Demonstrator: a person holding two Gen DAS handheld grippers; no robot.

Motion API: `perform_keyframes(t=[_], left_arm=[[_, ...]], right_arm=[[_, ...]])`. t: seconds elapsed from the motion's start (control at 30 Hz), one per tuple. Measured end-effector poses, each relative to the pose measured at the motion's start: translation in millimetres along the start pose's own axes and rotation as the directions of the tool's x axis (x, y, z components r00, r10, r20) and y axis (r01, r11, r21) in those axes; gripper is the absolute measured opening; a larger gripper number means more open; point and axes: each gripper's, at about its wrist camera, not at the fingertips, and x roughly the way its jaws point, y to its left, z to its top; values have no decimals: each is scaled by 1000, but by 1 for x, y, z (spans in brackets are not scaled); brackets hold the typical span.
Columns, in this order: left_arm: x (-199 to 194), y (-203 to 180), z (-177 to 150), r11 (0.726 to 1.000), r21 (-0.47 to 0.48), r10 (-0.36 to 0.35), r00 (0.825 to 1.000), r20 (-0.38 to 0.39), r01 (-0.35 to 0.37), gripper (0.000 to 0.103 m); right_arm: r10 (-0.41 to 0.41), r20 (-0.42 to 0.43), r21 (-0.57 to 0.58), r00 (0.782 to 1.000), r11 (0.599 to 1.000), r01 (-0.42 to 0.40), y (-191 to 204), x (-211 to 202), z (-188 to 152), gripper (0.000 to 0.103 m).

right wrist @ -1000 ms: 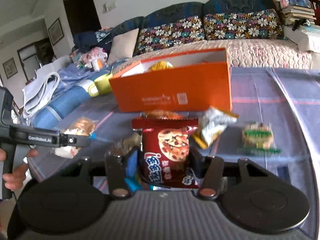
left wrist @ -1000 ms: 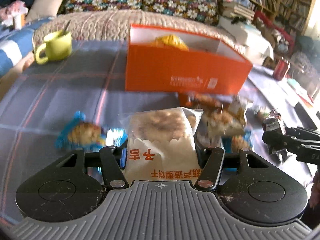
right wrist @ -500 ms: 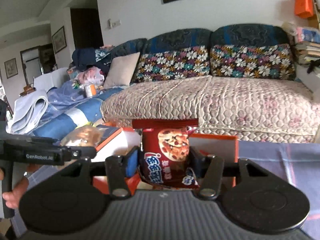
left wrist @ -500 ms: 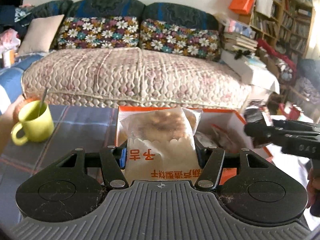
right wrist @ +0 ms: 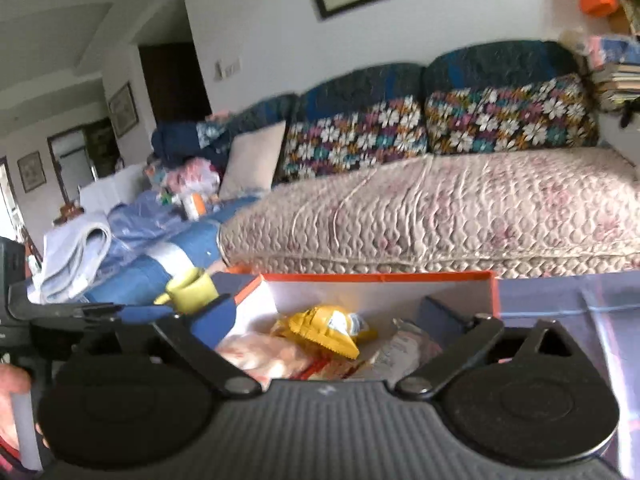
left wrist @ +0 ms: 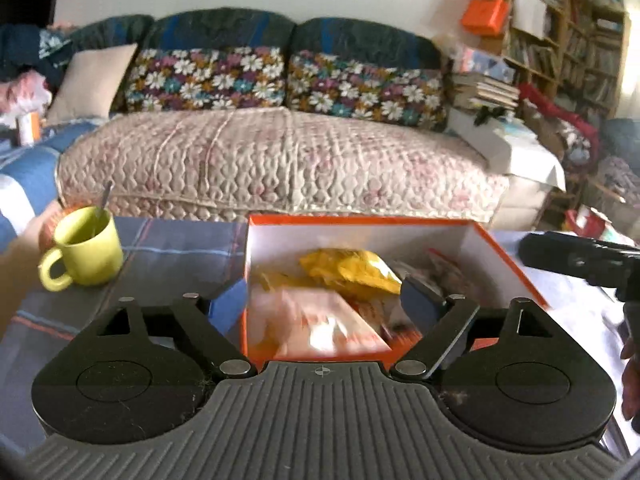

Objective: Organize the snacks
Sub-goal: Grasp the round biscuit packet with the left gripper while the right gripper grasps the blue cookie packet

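An orange box (left wrist: pixel 508 264) with a white inside stands on the table and holds several snack packets. A yellow packet (left wrist: pixel 352 270) lies in its middle, and a blurred white-and-orange pastry packet (left wrist: pixel 320 320) lies at its near side. My left gripper (left wrist: pixel 324 304) is open and empty just above the box's near edge. My right gripper (right wrist: pixel 324 324) is open and empty over the same box (right wrist: pixel 494 292), above the yellow packet (right wrist: pixel 324 328) and pale packets (right wrist: pixel 256 352). The right gripper's body shows at the right edge of the left wrist view (left wrist: pixel 580 258).
A yellow-green mug (left wrist: pixel 86 248) with a spoon stands left of the box on the plaid tablecloth (left wrist: pixel 180 240). A quilted sofa (left wrist: pixel 280 160) with floral cushions runs behind the table. Bookshelves (left wrist: pixel 572 40) and stacked books stand at the right.
Both grippers have opened over the orange box. The pastry packet left my left gripper and the red cookie packet left my right gripper; both dropped into the box.
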Motion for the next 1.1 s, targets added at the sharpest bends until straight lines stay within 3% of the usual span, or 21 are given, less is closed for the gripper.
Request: perform_keyframes(t=[0.17,0.33,0.5,0.57,0.7,0.8,0.93,0.97,1.0,1.03,1.1], left_arm=[[-52,-20,-53,999,34,-38,998,-43,39,66],[-79,-41,-122,997,68,-32,988,-154,43,66],[-92,-56,-171,995,74,-56,971,-230,74,65],[-90,-66,-176,994,79,-57,968,-243,78,65],[-80,-88,-173,984,73,-141,956,-256,164,62],[-60,-104,-169,978,88,-163,954,-254,190,60],[-30,-119,-167,969,33,-223,924,-311,245,42],[-27,-122,-168,967,34,-230,925,-302,252,43],[-25,-126,-169,968,47,-221,929,-298,245,35],[-24,-131,-169,967,61,-219,930,-296,248,34],[-24,-136,-169,958,65,-247,921,-301,278,33]], right_arm=[[-66,-24,80,998,995,68,-9,-62,-63,103],[-135,-21,288,991,948,135,-38,-108,-128,103],[-179,-13,345,984,923,173,-57,-132,-140,103],[-181,-4,353,984,920,171,-60,-138,-142,103],[-152,-7,337,988,930,145,-56,-137,-143,103],[-140,-17,309,990,941,138,-51,-136,-143,103],[-141,-24,317,990,938,141,-53,-136,-144,103],[-143,-31,316,989,937,146,-54,-136,-145,103],[-142,-38,316,989,937,146,-54,-135,-145,103],[-137,-43,315,990,938,143,-55,-133,-145,103],[-127,-50,311,991,941,136,-54,-131,-146,103]])
